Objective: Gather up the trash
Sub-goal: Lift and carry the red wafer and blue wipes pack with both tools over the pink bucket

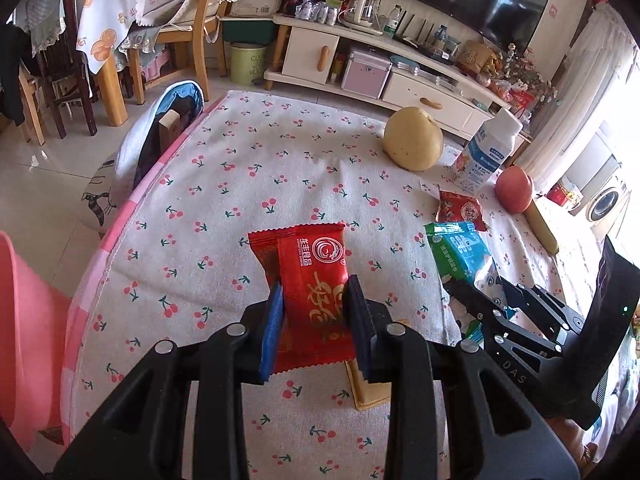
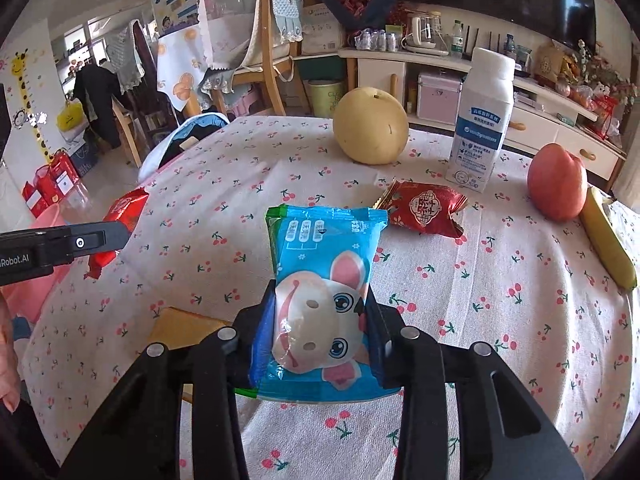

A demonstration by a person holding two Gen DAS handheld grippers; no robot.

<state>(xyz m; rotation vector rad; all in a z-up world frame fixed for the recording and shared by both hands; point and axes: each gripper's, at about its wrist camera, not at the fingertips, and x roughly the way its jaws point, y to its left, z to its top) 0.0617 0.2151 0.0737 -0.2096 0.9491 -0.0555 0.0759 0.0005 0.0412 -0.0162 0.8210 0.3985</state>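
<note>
Three sealed snack or wipe packets show in all. One is the plain red wrapper [image 1: 308, 292], one the blue packet [image 2: 324, 300] printed with a cartoon mouse, and one a smaller red wrapper [image 2: 424, 210] with crimped gold ends, lying on the bench [image 2: 500, 320] at the far right.

Three pieces of fruit sit on the far right of the bench: one yellow pear [image 2: 371, 125], one red apple [image 2: 557, 182] and one banana [image 2: 608, 244].

One white bottle [image 2: 482, 120] with a blue label stands between pear and apple.

One flat yellow card [image 2: 180, 326] lies near the left.

Two grippers are in view, the left gripper [image 1: 316, 320] and the right gripper [image 2: 322, 320].
</note>
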